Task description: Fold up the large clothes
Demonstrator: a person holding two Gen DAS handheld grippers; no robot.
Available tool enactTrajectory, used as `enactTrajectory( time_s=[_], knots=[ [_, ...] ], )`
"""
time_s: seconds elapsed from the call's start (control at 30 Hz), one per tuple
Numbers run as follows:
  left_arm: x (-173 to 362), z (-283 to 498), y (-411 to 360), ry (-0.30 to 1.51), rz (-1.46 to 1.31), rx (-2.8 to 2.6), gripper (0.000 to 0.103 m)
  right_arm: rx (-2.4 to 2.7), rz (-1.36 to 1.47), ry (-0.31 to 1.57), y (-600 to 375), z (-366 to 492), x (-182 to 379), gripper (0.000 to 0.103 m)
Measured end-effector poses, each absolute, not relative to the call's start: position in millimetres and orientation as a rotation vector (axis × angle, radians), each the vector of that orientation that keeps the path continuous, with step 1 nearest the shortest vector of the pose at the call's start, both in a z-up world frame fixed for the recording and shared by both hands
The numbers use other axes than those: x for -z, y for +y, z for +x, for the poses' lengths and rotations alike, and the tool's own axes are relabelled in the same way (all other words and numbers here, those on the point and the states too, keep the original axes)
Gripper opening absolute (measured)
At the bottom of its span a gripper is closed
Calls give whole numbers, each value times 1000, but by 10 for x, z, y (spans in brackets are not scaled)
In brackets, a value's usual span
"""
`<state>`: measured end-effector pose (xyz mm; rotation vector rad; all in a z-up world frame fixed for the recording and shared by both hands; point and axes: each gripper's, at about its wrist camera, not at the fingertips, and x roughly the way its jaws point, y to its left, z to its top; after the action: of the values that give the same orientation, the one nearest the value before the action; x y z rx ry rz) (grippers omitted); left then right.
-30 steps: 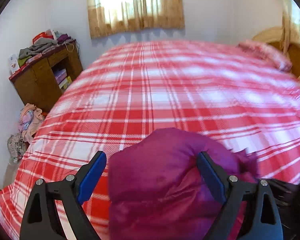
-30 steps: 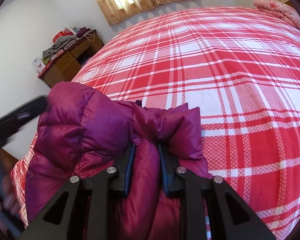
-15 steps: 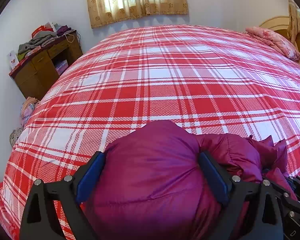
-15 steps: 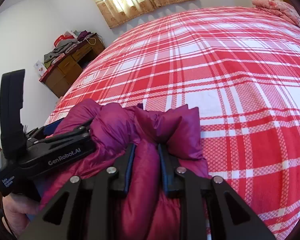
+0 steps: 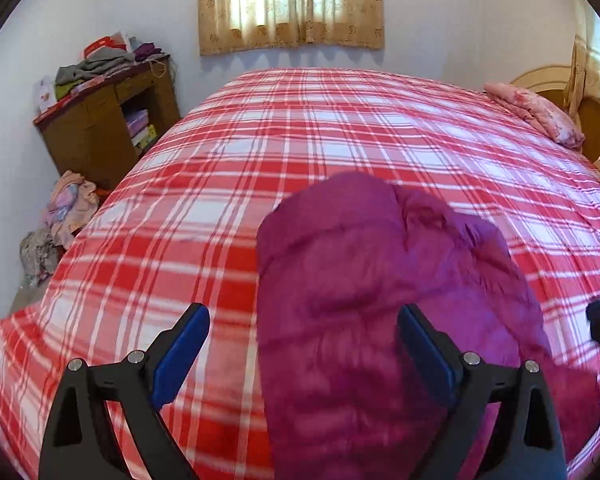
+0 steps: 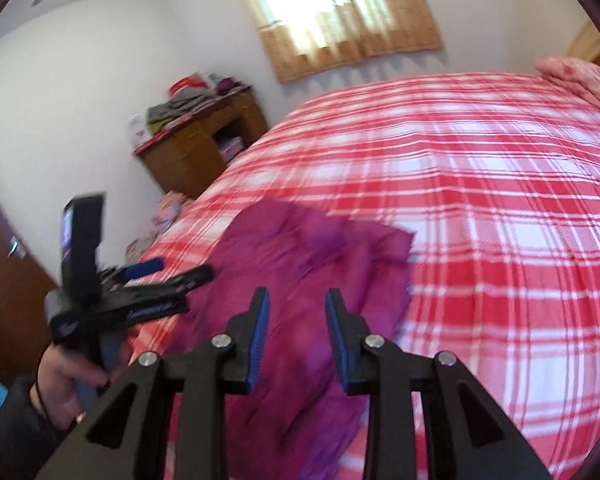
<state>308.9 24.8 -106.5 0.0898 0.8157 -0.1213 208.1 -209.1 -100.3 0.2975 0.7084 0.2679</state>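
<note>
Both tools hang open: left hand-held gripper spread wide, right hand-held gripper parted narrower, gripping nothing. Magenta puffer jacket lies on the plaid bed, long axis running toward the curtained window.

Motion-blurred purple jacket, lower end off-frame

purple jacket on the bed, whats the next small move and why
Probably bring the right hand-held gripper down to pinch the far edge of the purple jacket. Both it and the left hand-held gripper are open and hold nothing, and the jacket lies in a rumpled heap on the plaid bed, not yet spread flat for folding.
</note>
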Motion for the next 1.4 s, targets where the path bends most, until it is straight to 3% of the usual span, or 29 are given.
enactTrajectory(
  time_s=[0.3,0.63,0.8,0.87,0.93,1.27,1.4],
  knots=[
    [1069,2751,161,781,174,54,95,-231,286,848,-1902,1997,1660,32],
    [952,2630,72,746,237,-10,95,-216,285,849,-1941,1966,1806,32],
    [857,2561,118,718,256,-48,95,-226,332,843,-2044,1930,1490,45],
    [821,2553,150,709,248,-60,95,-220,350,758,-2149,1862,1240,78],
    [790,2571,177,708,227,-57,95,-201,356,684,-2244,1813,1002,93],
    [796,2667,348,726,105,-3,95,-194,412,718,-2332,2001,1082,93],
    [849,2779,763,764,-212,144,95,-156,416,731,-2451,1995,1145,93]
  ],
)
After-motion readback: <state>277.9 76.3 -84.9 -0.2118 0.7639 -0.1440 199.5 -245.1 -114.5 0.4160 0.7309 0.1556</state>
